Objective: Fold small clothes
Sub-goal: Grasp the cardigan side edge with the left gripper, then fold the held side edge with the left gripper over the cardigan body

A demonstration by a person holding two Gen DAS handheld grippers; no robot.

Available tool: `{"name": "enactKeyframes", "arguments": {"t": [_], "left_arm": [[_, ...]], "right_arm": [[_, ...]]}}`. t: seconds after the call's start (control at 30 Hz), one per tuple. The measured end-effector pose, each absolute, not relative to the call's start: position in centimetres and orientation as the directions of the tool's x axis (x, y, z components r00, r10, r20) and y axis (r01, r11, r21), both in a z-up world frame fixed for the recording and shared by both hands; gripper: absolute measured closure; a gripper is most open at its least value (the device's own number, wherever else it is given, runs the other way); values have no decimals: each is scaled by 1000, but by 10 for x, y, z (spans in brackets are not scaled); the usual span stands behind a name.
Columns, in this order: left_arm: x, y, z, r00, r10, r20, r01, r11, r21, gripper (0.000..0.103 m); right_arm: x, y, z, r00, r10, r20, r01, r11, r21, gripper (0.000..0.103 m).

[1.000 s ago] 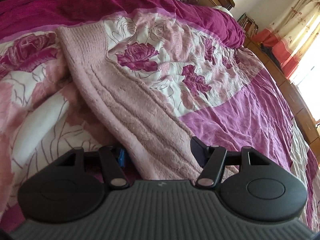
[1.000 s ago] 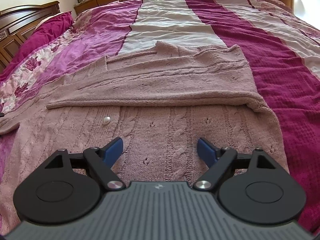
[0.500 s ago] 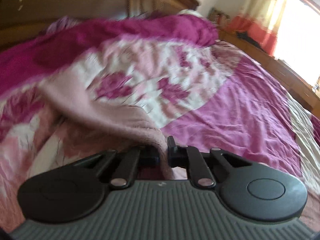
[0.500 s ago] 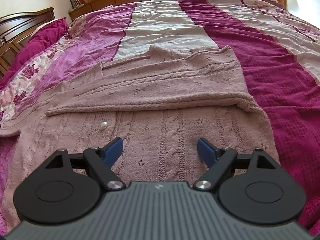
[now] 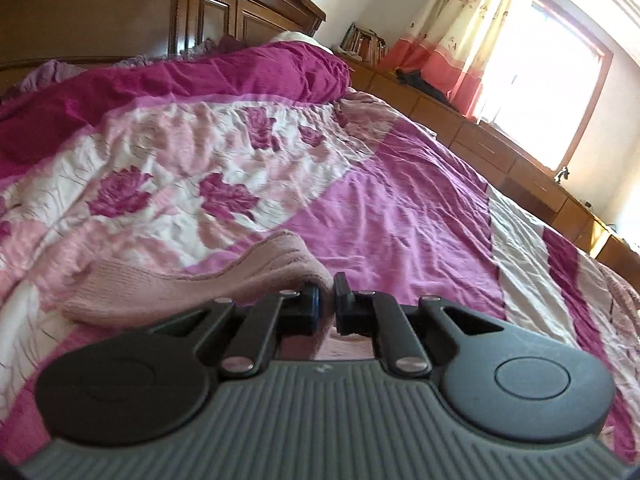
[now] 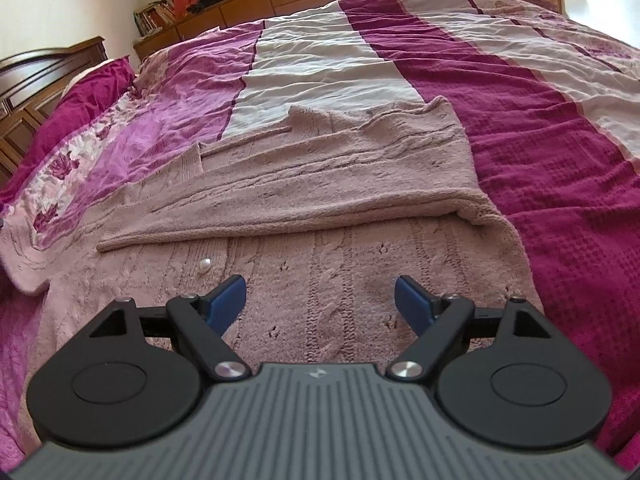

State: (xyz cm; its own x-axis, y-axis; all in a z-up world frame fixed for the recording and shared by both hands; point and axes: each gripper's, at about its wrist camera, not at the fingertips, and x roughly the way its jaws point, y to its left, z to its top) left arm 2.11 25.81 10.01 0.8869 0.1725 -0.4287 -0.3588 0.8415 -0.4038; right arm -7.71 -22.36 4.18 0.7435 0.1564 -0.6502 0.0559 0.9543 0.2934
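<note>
Since earlier frame, left gripper (image 5: pixel 327 300) clenched on pink sweater (image 5: pixel 256 276) sleeve, lifted it. Right gripper (image 6: pixel 320 300) hung released over sweater body. Sleeve fold underway; next likely carry across body.

Each tool, left (image 5: pixel 327 300) and right (image 6: pixel 320 304), has a ribbed grey body, round black discs, black linkage arms, silver screws and blue-faced fingers (image 6: pixel 228 298).

Pink cardigan (image 6: pixel 320 200): coarse cable-knit wool, matt; bedspread (image 6: pixel 560 128): creased woven cloth; headboard (image 5: pixel 120 12): glossy varnished wood.
</note>
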Motion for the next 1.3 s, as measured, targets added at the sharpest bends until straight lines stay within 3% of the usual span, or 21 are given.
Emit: {"name": "enactKeyframes", "arguments": {"t": [0.57,0.83,1.17,1.2,1.27,1.3], "left_arm": [[35,149,127,921,7,-389,-173,903,-394,95],[44,96,87,870,-73,-488,-87,951,-297,94],[38,84,56,791,-130,-598,-48,961,-273,93],[38,83,54,780,-137,-611,-48,960,-276,89],[37,83,50,749,-146,-647,-51,960,-276,71],[36,83,48,734,-147,-663,-48,963,-267,57]], "right_arm": [[-84,-245,37,767,194,-612,74,920,384,17],[-87,-248,36,767,200,-610,75,916,394,17],[-85,-244,34,758,205,-620,68,919,388,17],[-85,-243,34,757,206,-620,66,920,386,17],[-85,-242,34,756,207,-621,61,922,382,17],[-85,-242,34,756,208,-621,60,922,382,17]]}}
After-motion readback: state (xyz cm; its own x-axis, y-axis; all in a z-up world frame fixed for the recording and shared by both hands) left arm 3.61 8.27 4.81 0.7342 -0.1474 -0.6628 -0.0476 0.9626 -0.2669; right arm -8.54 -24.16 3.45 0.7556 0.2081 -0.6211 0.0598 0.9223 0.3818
